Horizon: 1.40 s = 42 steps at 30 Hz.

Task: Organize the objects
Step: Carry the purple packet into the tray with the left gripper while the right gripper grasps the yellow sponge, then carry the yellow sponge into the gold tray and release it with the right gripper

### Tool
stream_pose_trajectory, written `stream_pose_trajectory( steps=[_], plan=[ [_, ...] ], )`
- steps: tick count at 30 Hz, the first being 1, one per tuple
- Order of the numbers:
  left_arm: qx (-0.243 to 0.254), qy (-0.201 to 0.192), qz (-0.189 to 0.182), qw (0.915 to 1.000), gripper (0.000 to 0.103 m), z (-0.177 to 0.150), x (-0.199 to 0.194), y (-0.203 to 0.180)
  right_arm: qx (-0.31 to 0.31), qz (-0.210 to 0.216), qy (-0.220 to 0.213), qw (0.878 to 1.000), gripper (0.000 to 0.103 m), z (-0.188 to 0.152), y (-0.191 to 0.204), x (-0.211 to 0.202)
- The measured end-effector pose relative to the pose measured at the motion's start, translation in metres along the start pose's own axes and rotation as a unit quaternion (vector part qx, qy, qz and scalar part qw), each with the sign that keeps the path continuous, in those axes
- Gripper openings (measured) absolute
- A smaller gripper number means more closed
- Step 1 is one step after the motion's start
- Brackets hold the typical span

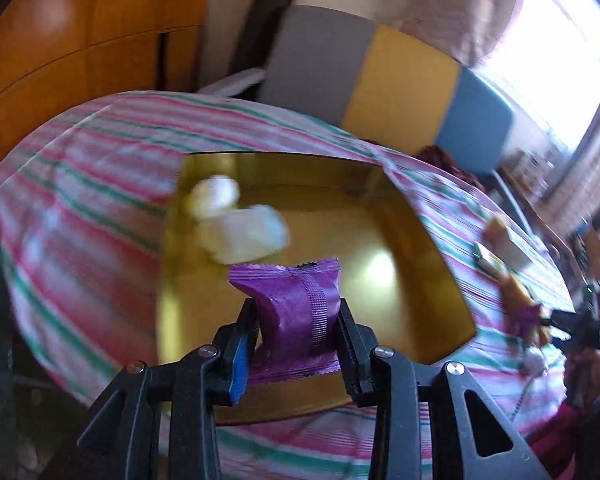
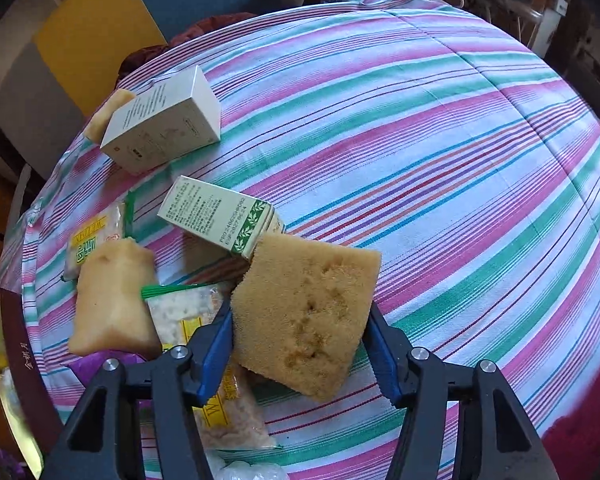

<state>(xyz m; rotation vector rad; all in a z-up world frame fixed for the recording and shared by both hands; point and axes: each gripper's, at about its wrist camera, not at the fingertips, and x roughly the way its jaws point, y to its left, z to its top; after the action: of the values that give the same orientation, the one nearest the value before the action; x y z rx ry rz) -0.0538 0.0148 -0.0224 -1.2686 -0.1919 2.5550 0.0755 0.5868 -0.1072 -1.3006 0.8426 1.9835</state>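
Note:
My left gripper (image 1: 298, 322) is shut on a purple snack packet (image 1: 296, 312) and holds it over the near part of a gold tray (image 1: 412, 256). Two white wrapped items (image 1: 236, 220) lie at the tray's far left. My right gripper (image 2: 300, 344) is shut on a tan sponge (image 2: 308, 316), lifted above the striped tablecloth (image 2: 440, 152). Below and to its left lie a second sponge (image 2: 114, 300), two snack bags (image 2: 96, 240) (image 2: 192, 316), a green-and-white box (image 2: 220, 216) and a white box (image 2: 162, 122). The right gripper also shows in the left wrist view (image 1: 556, 324).
A third sponge (image 2: 110, 114) sits behind the white box near the table edge. The gold tray's rim (image 2: 20, 360) shows at the left of the right wrist view. A chair with grey, yellow and blue panels (image 1: 400, 92) stands behind the table. A wooden cabinet (image 1: 80, 40) is at the left.

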Motion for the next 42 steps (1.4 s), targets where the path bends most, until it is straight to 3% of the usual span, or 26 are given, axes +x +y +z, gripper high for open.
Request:
stream_pose_trajectory(
  steps=[5, 15, 22, 26, 28, 36, 42],
  plan=[
    [-0.026, 0.0, 0.026, 0.9993, 0.036, 0.002, 0.001, 0.026, -0.016, -0.012, -0.006, 1.0, 0.058, 0.0, 0.004, -0.001],
    [0.036, 0.034, 0.047, 0.9977, 0.037, 0.018, 0.039, 0.008, -0.033, -0.023, -0.014, 0.999, 0.058, -0.002, 0.006, -0.006],
    [0.056, 0.071, 0.082, 0.9926, 0.038, 0.026, 0.075, 0.01, -0.035, -0.023, -0.014, 0.999, 0.059, 0.0, -0.005, -0.012],
    [0.05, 0.091, 0.097, 0.9899, 0.039, 0.029, 0.091, 0.017, -0.039, -0.024, -0.015, 0.999, 0.059, -0.009, 0.008, -0.008],
    [0.045, 0.089, 0.107, 0.9893, 0.043, 0.03, 0.091, 0.019, -0.039, -0.024, -0.014, 0.999, 0.059, -0.01, 0.007, -0.009],
    [0.043, 0.06, 0.11, 0.9912, 0.044, 0.029, 0.075, 0.019, -0.048, -0.029, -0.017, 0.998, 0.059, -0.01, 0.003, -0.012],
    [0.019, 0.019, 0.101, 0.9945, 0.044, 0.023, 0.045, 0.019, -0.049, -0.029, -0.02, 0.998, 0.059, -0.013, 0.001, -0.016]
  ],
)
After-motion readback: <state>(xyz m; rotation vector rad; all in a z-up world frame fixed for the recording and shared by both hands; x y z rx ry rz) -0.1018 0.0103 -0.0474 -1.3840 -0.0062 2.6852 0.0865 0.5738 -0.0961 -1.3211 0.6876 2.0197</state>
